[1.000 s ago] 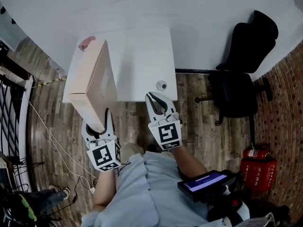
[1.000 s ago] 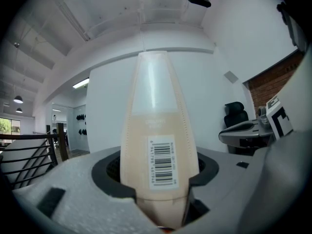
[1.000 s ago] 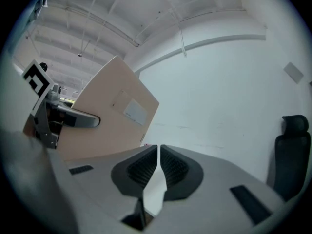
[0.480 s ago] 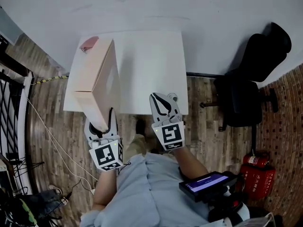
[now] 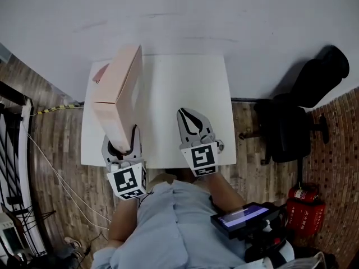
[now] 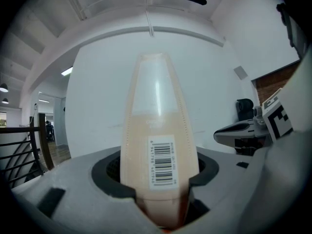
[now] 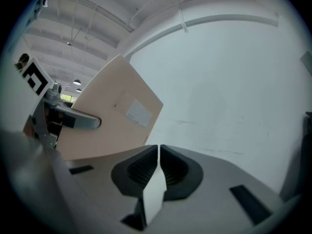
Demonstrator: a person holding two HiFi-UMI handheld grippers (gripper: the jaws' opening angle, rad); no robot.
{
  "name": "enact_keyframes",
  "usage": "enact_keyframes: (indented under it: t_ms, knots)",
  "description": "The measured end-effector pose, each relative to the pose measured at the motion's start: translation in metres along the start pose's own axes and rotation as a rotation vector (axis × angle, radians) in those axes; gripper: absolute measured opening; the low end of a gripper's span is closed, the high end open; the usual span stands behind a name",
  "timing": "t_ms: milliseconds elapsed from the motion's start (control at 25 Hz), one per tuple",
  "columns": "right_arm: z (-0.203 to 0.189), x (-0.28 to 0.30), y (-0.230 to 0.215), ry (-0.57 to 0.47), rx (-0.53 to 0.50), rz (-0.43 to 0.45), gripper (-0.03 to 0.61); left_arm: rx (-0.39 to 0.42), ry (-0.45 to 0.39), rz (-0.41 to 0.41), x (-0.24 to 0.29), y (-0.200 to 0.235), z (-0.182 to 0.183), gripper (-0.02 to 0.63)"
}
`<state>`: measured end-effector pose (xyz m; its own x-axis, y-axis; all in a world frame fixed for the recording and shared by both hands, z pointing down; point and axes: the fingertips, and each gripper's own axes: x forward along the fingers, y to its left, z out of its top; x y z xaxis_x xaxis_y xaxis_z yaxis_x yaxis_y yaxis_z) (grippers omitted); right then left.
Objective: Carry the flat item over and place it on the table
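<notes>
The flat item is a pale pink cardboard box [image 5: 119, 91], standing on edge and tilted away from me. My left gripper [image 5: 123, 143] is shut on its near lower end. In the left gripper view the box [image 6: 158, 130] fills the gap between the jaws, its barcode label [image 6: 161, 161] facing me. The box hangs over the left part of the white table [image 5: 185, 88]. My right gripper [image 5: 190, 123] is over the table's near edge, shut with nothing in it. Its own view shows the box [image 7: 114, 113] and the left gripper [image 7: 73, 120] at the left.
A small pink thing [image 5: 100, 73] lies on the table's far left corner behind the box. A black office chair [image 5: 303, 108] stands to the right and a red fire extinguisher [image 5: 305, 210] beyond it. A black railing [image 5: 11, 144] runs along the left. White wall lies behind the table.
I have moved up to the table. Both grippers, earlier over the wooden floor, now reach over its near edge, and the box has come over the tabletop, still gripped.
</notes>
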<state>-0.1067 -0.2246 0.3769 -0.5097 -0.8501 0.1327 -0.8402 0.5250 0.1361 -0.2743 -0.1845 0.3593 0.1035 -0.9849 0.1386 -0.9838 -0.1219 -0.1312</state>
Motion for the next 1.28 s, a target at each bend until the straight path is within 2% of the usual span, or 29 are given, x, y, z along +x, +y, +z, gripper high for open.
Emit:
enact_keyframes:
  t_ms: [280,520,880,1040,1160,1280]
  knots:
    - [0.039,0.029,-0.021,-0.059,-0.017,-0.064,0.02,0.024,-0.07,-0.02,0.043,0.023,0.04,0.279]
    - [0.041,0.025,-0.04,-0.06,-0.014,-0.097,0.02,0.038,-0.091,-0.041,0.063,0.015,0.058,0.279]
    - [0.001,0.024,-0.073,0.025,0.03,-0.078,0.02,0.023,0.046,-0.09,0.085,-0.03,0.024,0.279]
    - [-0.023,0.028,-0.088,0.056,0.09,-0.052,0.02,0.011,0.14,-0.122,0.094,-0.055,0.003,0.278]
    - [-0.039,0.031,-0.097,0.074,0.125,-0.032,0.018,-0.03,0.212,-0.151,0.101,-0.072,-0.009,0.276]
    - [-0.061,0.031,-0.124,0.093,0.164,-0.027,0.018,-0.052,0.287,-0.178,0.115,-0.1,-0.021,0.276]
